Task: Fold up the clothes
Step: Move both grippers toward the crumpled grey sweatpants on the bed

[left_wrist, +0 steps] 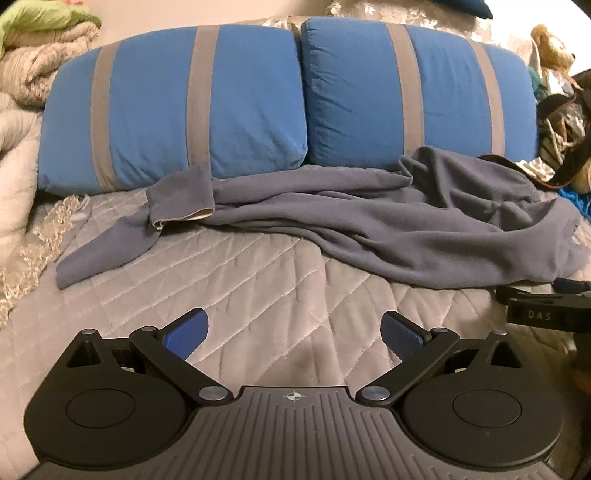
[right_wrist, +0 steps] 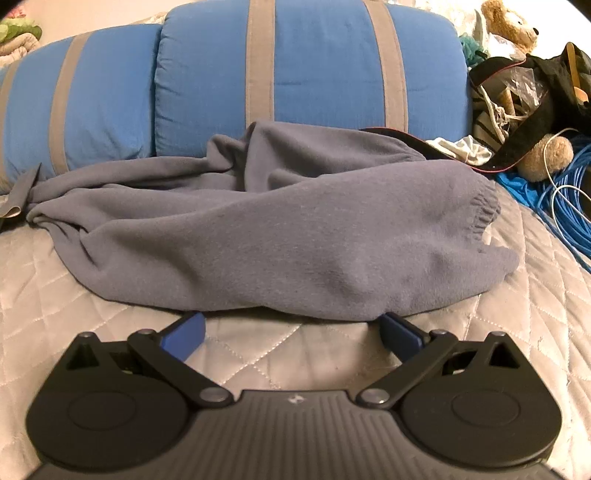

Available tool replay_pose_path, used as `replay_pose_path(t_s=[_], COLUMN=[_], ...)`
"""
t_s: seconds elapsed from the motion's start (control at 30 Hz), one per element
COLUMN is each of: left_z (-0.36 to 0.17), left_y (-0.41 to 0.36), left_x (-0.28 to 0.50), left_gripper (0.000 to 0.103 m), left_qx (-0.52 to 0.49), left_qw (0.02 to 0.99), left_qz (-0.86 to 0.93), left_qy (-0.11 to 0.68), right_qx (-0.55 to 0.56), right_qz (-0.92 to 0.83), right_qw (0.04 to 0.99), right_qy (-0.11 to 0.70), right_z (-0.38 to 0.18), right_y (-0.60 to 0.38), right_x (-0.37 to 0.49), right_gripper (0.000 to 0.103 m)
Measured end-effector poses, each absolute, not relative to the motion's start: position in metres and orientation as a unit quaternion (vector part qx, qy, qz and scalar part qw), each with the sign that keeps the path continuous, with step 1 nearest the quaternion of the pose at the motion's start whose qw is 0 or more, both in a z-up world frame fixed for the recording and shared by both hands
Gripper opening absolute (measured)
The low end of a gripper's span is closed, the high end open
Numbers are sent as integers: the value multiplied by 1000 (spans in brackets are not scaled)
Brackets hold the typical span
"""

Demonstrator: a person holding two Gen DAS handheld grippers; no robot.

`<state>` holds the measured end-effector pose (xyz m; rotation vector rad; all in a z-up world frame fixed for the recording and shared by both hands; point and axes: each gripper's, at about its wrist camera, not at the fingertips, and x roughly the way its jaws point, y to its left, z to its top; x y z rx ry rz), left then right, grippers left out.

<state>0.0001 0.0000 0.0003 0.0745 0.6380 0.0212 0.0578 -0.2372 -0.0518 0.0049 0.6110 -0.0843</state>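
Observation:
A grey-blue fleece garment [left_wrist: 369, 221] lies crumpled across a quilted grey bedspread [left_wrist: 258, 288], its legs trailing to the left and its bulk at the right. In the right wrist view the same garment [right_wrist: 295, 236] fills the middle, with its elastic waistband [right_wrist: 484, 210] at the right. My left gripper [left_wrist: 295, 336] hovers open over bare quilt, short of the cloth. My right gripper [right_wrist: 293, 334] is open too, its blue fingertips [right_wrist: 186, 334] just at the garment's near edge, with nothing between them. The right gripper's black body [left_wrist: 535, 314] shows at the left wrist view's right edge.
Two blue pillows with grey stripes [left_wrist: 173, 107] [right_wrist: 306, 70] lean behind the garment. Folded blankets [left_wrist: 33, 62] pile at the far left. At the right are a teddy bear [right_wrist: 513, 26], dark bags [right_wrist: 535, 85] and blue cables [right_wrist: 565, 206].

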Motion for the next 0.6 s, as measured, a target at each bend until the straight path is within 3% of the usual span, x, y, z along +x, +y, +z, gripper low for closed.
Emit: replay_pose_path(t_s=[0.27,0.6], left_z=[17,-2], left_y=[-25,-51], left_x=[6,24], left_gripper=[102,102], left_qx=[63,76], left_qw=[941,937], left_qz=[-7,-13], left_qy=[332,341], right_qx=[15,26], right_qz=[-38,-34], right_qw=[953,953], right_qy=[299,299], right_z=[-51,-50], right_y=[-237,-238], right_x=[58,58], right_gripper=[103,103])
